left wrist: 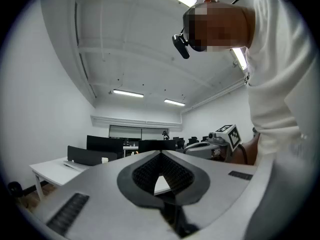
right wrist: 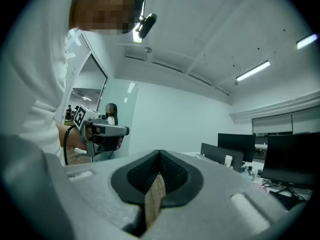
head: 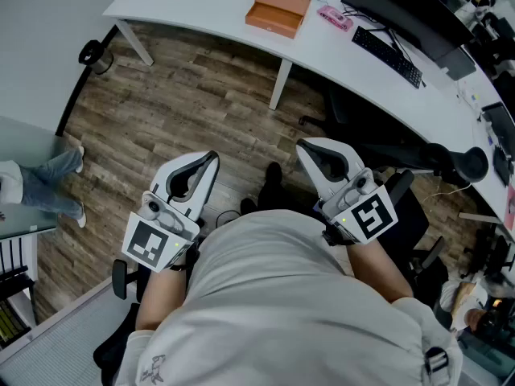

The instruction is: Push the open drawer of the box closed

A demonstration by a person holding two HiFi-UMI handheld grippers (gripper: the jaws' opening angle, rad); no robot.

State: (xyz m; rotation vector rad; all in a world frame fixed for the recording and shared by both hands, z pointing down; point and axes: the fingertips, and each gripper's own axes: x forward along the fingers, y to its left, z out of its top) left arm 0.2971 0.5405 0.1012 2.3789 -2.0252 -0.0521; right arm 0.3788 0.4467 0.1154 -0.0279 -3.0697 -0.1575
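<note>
Both grippers held in by the body, pointing fwd, no reach begun. Left gripper fingers clenched, empty; right gripper same. Probably fine, since a push needs no grasp. Box sits on the counter, well apart from both; can't tell if the drawer's open.

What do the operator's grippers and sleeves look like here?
Both the left gripper and right gripper have pale grey tapered shells with black ribbed pads, each carrying a cube with black-and-white square markers. The person wears a light short-sleeved shirt.
</note>
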